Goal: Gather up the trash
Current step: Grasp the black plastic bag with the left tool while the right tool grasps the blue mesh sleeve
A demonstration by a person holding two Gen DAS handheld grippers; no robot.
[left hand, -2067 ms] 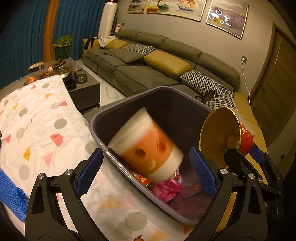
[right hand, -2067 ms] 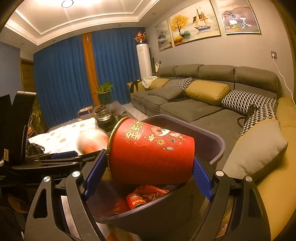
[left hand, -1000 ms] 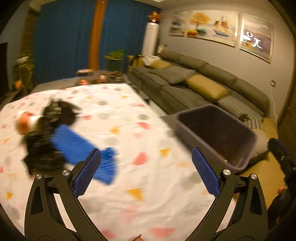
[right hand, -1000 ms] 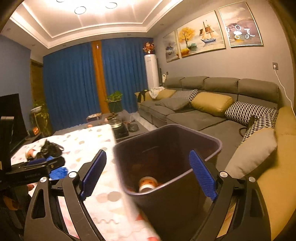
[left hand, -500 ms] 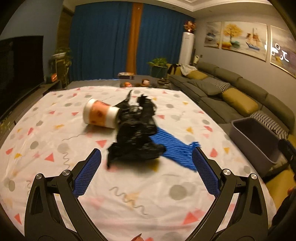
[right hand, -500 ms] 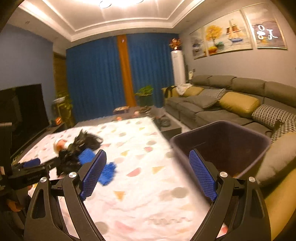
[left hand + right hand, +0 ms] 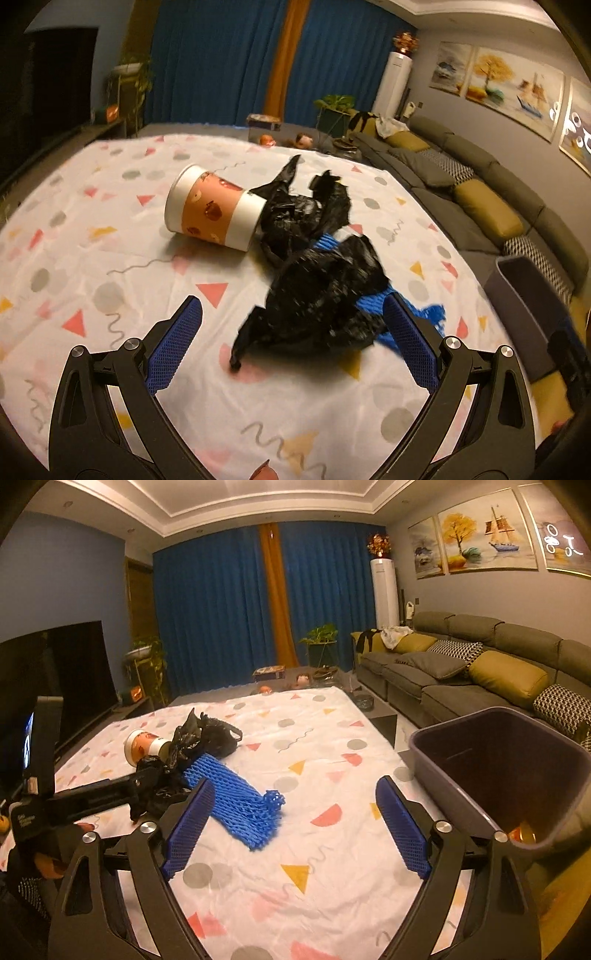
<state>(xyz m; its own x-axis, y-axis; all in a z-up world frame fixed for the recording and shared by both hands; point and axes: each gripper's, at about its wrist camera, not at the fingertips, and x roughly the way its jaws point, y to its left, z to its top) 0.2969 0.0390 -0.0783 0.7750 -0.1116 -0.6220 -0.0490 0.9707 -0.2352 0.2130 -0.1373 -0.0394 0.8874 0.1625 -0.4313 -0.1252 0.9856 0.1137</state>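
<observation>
Since two seconds ago both my tongs have swung away from the bin and let go of their cups: the left tongs (image 7: pixel 291 343) now hang wide open and empty over the counter, just short of the black plastic bag (image 7: pixel 321 295), which half a second ago sat farther off. The right tongs (image 7: pixel 295 827) are also spread wide and hold nothing, and the bin (image 7: pixel 517 775) that filled their view a second ago has slid to the right edge.

The counter (image 7: pixel 110 258) is covered by a white cloth printed with triangles, dots and squiggles. Behind it I see blue curtains with an orange strip, a grey sofa (image 7: pixel 461 664) with yellow and checked cushions, a dark television on the left and paintings on the right wall.

The trash left to gather lies together: an orange and white paper cup (image 7: pixel 214 210) on its side, its base touching the crumpled bag, and a blue foam net (image 7: pixel 236 801) partly under the bag. In the right view the left tongs' black body crosses in front of the bag.
</observation>
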